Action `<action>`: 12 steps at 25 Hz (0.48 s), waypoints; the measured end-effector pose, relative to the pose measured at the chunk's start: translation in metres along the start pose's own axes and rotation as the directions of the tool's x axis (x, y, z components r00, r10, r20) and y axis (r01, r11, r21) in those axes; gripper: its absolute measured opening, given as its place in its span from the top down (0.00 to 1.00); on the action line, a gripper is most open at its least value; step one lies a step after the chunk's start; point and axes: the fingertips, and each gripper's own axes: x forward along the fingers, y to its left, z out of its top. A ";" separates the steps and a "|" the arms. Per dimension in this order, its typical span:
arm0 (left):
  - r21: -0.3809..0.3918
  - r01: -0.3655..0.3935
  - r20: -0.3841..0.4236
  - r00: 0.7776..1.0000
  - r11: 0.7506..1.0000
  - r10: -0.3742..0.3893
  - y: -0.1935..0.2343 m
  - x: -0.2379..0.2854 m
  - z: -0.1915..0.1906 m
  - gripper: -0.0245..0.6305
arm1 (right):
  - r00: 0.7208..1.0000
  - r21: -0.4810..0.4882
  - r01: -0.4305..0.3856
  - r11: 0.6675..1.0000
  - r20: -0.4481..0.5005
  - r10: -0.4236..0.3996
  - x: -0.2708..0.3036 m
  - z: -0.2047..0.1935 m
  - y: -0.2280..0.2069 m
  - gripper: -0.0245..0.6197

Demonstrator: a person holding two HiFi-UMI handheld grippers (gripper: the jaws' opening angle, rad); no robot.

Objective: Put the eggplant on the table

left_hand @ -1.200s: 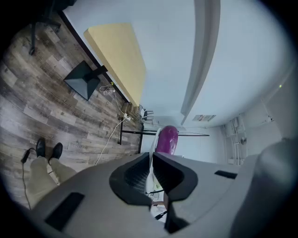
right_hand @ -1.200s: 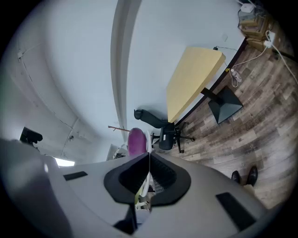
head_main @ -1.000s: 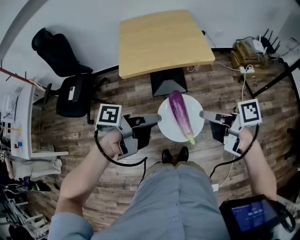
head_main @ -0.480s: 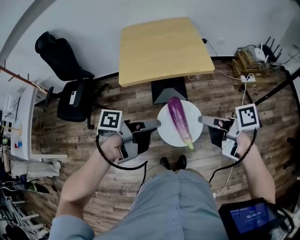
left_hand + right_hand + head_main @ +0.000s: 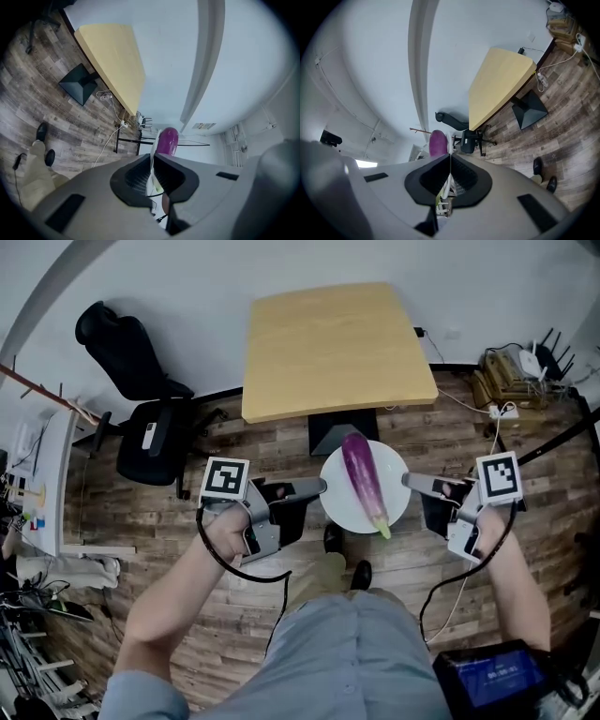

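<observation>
With the fingers of the left gripper (image 5: 321,487) and right gripper (image 5: 407,480) pinching opposite rims of the plate (image 5: 337,506), hold it level so the eggplant (image 5: 363,474) lying on it cannot roll before reaching the surface (image 5: 333,343).

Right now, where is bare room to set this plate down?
The whole table top is bare. Crowded: office chair off its left, cables and boxes off its right. The left claw and right claw hold the plate short of it.

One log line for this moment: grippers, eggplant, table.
left gripper: shut on plate rim | right gripper: shut on plate rim | eggplant: lying on plate, carried | table: ahead, not reached
</observation>
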 end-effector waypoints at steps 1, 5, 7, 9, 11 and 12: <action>0.001 0.000 0.000 1.000 1.000 0.000 0.000 0.000 0.006 0.92 | 1.000 0.003 -0.003 1.000 0.000 0.003 0.003 0.005 -0.002 0.95; 0.010 -0.017 -0.013 1.000 1.000 0.017 0.002 0.001 0.030 0.92 | 1.000 0.014 -0.001 1.000 0.003 0.001 0.016 0.023 -0.009 0.95; 0.011 -0.020 -0.020 1.000 1.000 0.020 0.002 0.000 0.046 0.92 | 1.000 0.021 0.000 1.000 0.008 0.000 0.026 0.035 -0.012 0.95; 0.002 -0.023 -0.030 0.999 1.000 0.023 0.002 -0.004 0.072 0.92 | 1.000 0.034 0.001 0.999 0.015 -0.002 0.043 0.053 -0.014 0.95; -0.013 -0.027 -0.044 0.999 1.000 0.027 -0.003 -0.011 0.104 0.92 | 1.000 0.051 0.008 0.999 0.023 -0.009 0.064 0.077 -0.013 0.95; -0.017 -0.027 -0.048 0.998 0.999 0.026 -0.005 -0.013 0.116 0.92 | 1.000 0.054 0.011 0.998 0.026 -0.012 0.071 0.086 -0.012 0.95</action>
